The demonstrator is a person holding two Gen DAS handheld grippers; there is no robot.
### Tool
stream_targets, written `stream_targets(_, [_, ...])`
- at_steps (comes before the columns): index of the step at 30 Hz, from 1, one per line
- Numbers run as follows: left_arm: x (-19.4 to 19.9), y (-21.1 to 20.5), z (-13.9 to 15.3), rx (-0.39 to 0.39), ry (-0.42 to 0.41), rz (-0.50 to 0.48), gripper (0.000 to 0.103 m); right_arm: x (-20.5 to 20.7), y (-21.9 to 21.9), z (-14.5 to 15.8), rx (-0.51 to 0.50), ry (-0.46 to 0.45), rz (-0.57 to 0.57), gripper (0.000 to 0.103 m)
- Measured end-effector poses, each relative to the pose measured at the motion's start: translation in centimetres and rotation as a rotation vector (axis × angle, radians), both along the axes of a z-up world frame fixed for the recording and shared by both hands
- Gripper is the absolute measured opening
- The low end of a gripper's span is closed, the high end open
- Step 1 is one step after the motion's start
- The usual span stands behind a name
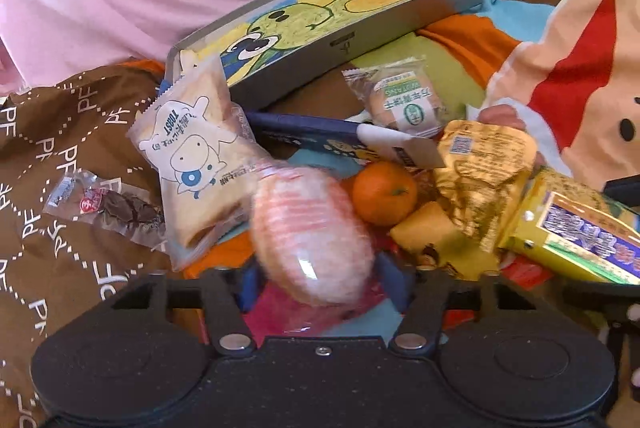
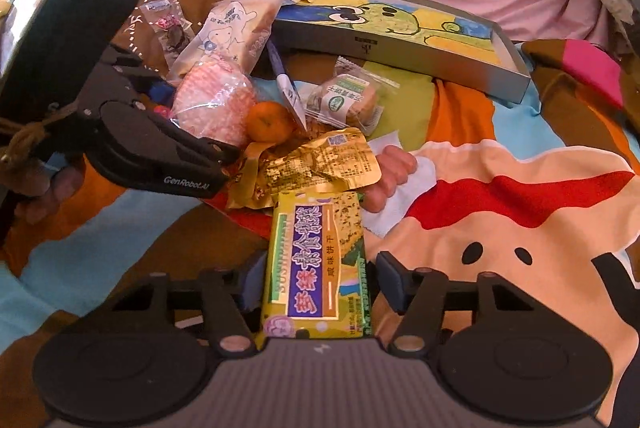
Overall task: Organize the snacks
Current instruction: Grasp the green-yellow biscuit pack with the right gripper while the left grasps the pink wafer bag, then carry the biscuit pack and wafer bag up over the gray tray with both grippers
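Left wrist view: the left gripper clasps a pink-wrapped cake, the right gripper brackets a yellow cracker pack; next, I judge, carry both to the frog-print box.

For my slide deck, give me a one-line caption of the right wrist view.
Right hand-held gripper straddling a yellow cracker packet beside a snack pile near the gray box.

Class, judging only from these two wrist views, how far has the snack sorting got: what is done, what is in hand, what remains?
Done: nothing visibly; the grey tray holds no snacks.
In hand: the left gripper is around the pink wrapped snack, the right gripper around the yellow cracker pack.
Left: the toast pack, orange, gold packet and green-label biscuit lie loose on the blanket.
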State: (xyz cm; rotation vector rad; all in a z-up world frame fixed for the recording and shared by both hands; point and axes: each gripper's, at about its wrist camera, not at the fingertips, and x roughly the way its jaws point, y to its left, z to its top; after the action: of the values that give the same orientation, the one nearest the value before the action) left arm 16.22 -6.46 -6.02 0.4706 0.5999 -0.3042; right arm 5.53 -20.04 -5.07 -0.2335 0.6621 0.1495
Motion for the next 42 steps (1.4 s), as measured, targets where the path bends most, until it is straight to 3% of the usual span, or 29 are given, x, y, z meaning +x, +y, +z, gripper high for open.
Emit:
stream_targets(3, [-0.6,0.4,0.0,-0.031,-0.008,0.002,0.047,0.2,0.0,0.0,0.004,0.011,-0.001,0.063])
stream_targets(5, [-0.7,0.6,-0.1,-0.050,-0.003,0.009,0.031,0.6,-0.2,-0.1,0.018,0.031,-0.010,0.068])
stream_targets(8, [-0.7,1.1,-0.2,-0.085,0.013,0.042,0.025,0.8,-0.9,0.0,0.063,0.047,-0.024,0.068])
stream_targets(10, [-0.8,1.5,-0.2,-0.112,0.023,0.067,0.023,0.7,-0.9,0.0,0.068,0.045,-0.022,0.064])
stream_targets(11, [-0.9,1.7,-0.2,-0.129,0.026,0.080,0.022,0.6,-0.8,0.1,0.068,0.042,-0.014,0.057])
stream_targets(20, [-4.2,3.1,0.3,-0.217,0.073,0.110,0.021,-0.5,-0.4,0.4,0.048,0.027,0.009,0.052])
stream_targets(28, [-6.6,3.5,1.3,-0.261,0.055,0.094,0.020,-2.3,0.9,0.9,-0.063,-0.043,0.082,0.052])
stream_targets(35, [-6.7,3.4,2.0,-0.281,0.038,0.094,0.020,-2.6,1.3,2.0,-0.099,-0.087,0.118,0.052])
stream_targets(42, [-4.4,2.9,4.6,-0.326,0.010,0.092,0.020,0.4,-0.4,4.8,-0.088,-0.093,0.119,0.052])
